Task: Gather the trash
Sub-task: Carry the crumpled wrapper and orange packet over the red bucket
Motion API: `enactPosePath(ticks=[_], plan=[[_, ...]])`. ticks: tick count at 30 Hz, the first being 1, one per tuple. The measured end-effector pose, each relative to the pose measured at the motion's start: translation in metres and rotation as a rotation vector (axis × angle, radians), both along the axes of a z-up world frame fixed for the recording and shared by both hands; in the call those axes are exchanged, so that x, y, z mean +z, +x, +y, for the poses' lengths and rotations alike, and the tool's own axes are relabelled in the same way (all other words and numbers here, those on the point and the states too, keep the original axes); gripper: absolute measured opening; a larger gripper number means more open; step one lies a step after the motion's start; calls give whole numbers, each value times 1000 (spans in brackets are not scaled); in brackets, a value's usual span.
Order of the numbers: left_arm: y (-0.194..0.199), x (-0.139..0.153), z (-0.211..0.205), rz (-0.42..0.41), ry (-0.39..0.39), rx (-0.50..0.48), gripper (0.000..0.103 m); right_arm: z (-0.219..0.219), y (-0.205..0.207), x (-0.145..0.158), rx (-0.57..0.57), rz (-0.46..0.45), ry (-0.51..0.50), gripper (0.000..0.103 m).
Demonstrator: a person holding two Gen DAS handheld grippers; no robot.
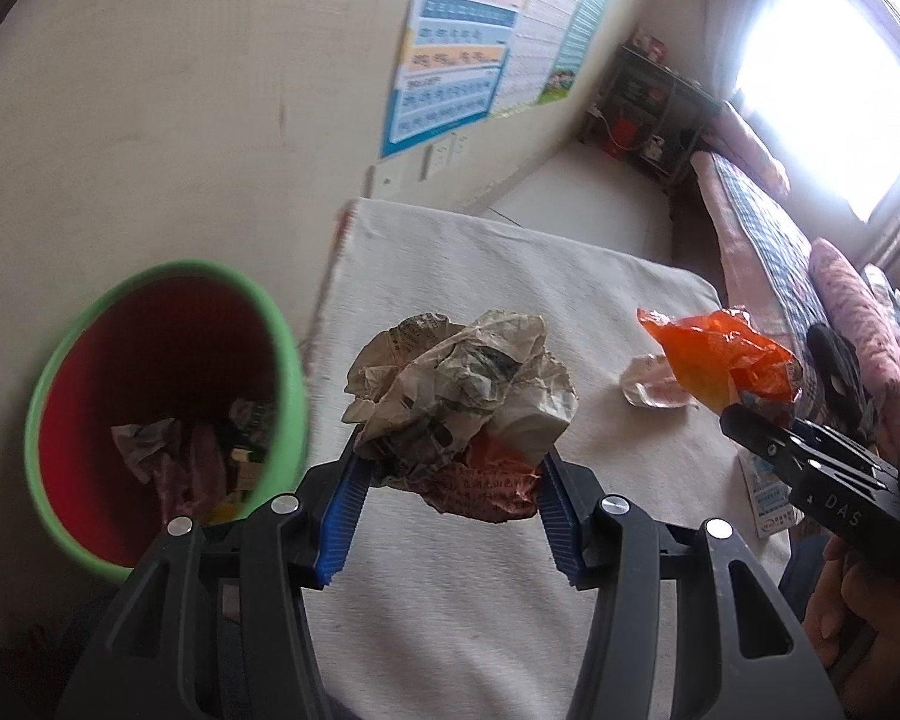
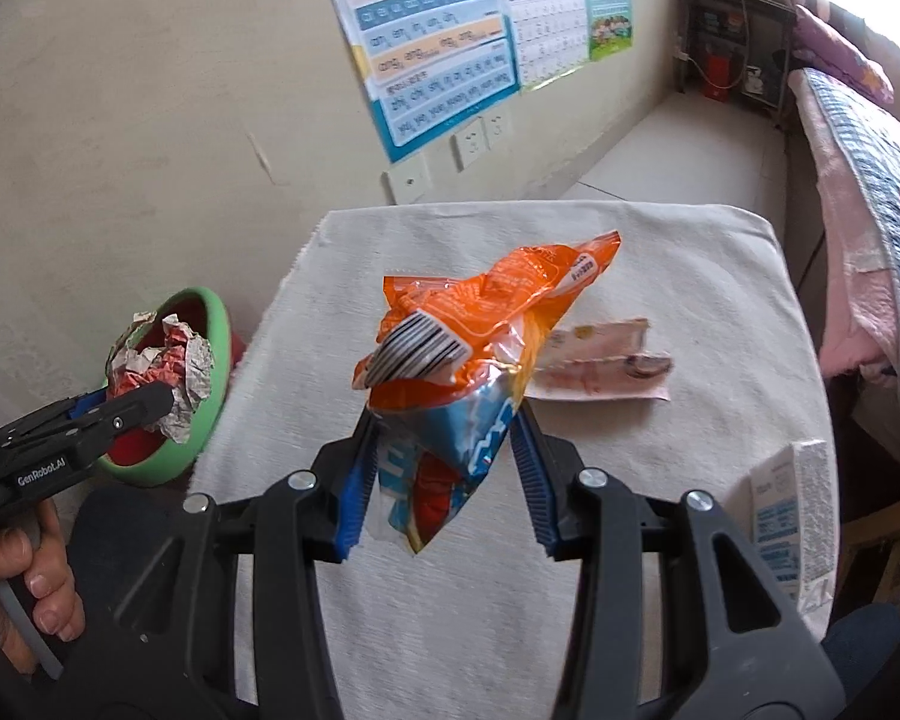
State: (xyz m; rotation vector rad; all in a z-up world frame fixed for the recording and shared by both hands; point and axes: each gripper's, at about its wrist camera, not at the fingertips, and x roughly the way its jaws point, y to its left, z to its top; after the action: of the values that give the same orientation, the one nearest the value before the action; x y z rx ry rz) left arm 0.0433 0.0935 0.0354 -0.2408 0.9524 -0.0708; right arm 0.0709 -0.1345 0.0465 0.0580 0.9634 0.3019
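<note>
My biggest worry is the bin (image 1: 168, 414), green-rimmed and red inside, at nine o'clock off the counter (image 1: 510, 276) edge in the left wrist view: it looks tilted toward me, so a bump from a gripper could tip it, I judge. Inside it I see crumpled paper and scraps I can't make out.

Next, the crumpled newspaper wad (image 1: 459, 402). My left gripper (image 1: 450, 474) holds it between half-closed jaws, but the bulk bulges above the pads, so a loose fold could slip out short of the bin.

Then the orange snack wrapper (image 2: 468, 372), pinched by my right gripper (image 2: 444, 468) near its blue lower end. It's slick film, and I think it could slide free or snag.

On the counter at two o'clock in the right wrist view lies a pink wrapper (image 2: 600, 369), and at four o'clock a small carton (image 2: 792, 516) sits near the edge; either could get knocked off.
</note>
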Motion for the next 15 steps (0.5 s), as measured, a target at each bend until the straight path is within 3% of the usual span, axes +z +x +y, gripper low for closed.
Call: enactPosePath(ticks=[15], plan=[[-20, 9, 95, -29, 5, 184, 49, 95, 17, 7, 159, 0, 36, 42]])
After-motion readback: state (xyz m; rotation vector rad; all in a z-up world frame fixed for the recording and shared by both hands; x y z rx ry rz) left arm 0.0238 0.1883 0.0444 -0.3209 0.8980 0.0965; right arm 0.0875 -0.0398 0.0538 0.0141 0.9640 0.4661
